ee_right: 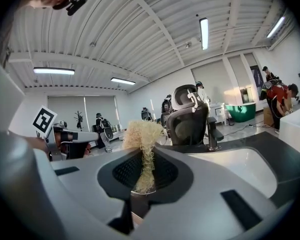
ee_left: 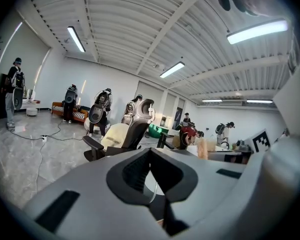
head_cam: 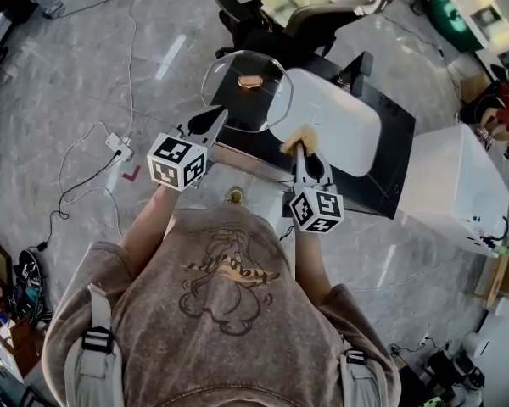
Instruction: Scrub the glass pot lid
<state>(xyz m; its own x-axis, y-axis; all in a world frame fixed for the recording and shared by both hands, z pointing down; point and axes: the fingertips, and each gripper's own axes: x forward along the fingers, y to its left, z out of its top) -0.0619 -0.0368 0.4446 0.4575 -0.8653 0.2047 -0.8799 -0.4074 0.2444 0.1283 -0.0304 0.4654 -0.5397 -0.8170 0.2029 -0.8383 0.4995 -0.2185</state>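
One glass pot lid (head_cam: 237,104) is held up off the worktop, tilted, with its brown knob (head_cam: 251,81) near the middle of the glass. It hangs above the left end of the white sink (head_cam: 348,142). The left gripper (head_cam: 214,121) has the lid by its lower left rim, jaws pinched together on the thin metal edge. Just by the lid's lower right rim sits a pale, stringy scrubber (head_cam: 298,139); from where I stand I can't tell whether it touches the glass. The right gripper (head_cam: 299,149) is clamped on that scrubber, whose frayed tuft stands up past the jaw tips. The sink is set in a black counter (head_cam: 399,142), with a white box (head_cam: 454,185) at its right end. Beyond the counter stands an office chair (head_cam: 263,19), and a power strip (head_cam: 119,145) lies on the grey floor, well off to the left
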